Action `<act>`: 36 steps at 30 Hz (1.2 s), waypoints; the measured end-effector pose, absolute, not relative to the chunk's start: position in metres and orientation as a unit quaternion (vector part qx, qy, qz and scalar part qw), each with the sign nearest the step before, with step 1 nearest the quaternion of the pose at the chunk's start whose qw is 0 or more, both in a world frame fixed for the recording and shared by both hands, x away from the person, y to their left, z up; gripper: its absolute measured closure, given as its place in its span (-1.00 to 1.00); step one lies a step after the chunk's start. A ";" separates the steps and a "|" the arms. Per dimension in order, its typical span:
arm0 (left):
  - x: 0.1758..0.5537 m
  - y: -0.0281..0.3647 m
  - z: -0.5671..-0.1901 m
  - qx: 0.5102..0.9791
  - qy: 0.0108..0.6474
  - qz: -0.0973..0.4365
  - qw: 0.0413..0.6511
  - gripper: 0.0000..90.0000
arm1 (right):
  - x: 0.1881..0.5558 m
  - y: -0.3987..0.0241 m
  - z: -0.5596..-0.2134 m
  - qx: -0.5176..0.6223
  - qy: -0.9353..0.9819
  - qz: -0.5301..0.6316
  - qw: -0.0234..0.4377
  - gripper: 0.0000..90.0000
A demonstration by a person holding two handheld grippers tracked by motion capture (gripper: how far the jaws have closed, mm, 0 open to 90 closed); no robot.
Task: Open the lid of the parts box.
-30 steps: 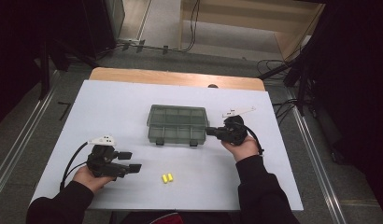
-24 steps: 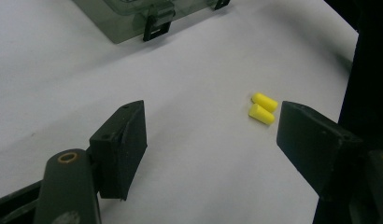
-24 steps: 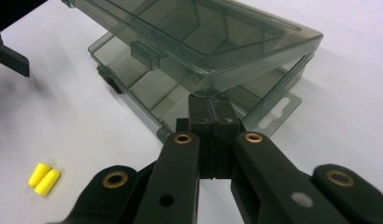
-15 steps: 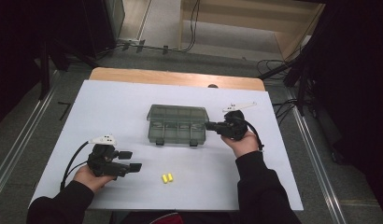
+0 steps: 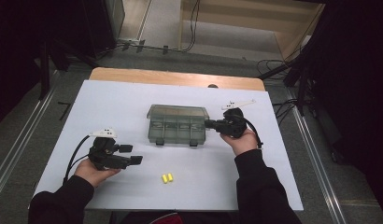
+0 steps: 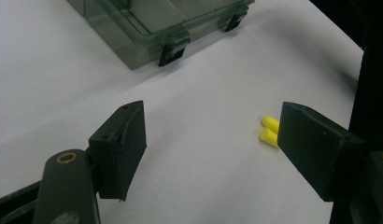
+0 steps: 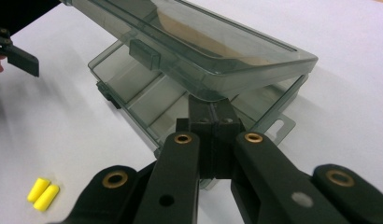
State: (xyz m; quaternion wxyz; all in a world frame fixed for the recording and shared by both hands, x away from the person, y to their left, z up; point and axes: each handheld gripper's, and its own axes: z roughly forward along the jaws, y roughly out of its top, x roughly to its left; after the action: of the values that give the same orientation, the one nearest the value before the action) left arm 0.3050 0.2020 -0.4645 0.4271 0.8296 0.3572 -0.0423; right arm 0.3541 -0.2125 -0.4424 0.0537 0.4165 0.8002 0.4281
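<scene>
Right gripper [image 7: 212, 122] seen at the bottom centre of its own view with jaws fully closed, tips tucked under the raised lid [image 7: 217, 44] of the clear grey box [image 5: 177, 124], pressing up on the lid edge without clamping it; in the high view, box at the middle of the white table [image 5: 110, 100], lid partly lifted. Left gripper [image 6: 210, 144] at lower left of the high view, jaws wide apart and empty. Two yellow earplugs [image 5: 167, 178] lying side by side, touching, below the box.
</scene>
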 end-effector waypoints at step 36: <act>0.368 0.182 -0.436 0.834 0.362 -0.014 0.415 -0.46 | 0.360 -0.215 -0.431 0.409 0.796 0.442 0.055 0.94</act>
State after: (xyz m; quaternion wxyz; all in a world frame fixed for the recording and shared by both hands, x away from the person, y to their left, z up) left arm 0.3683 0.1816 -0.4357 0.4154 0.8345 0.3618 -0.0145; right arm 0.3599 -0.2155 -0.4312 0.0549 0.4095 0.7964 0.4417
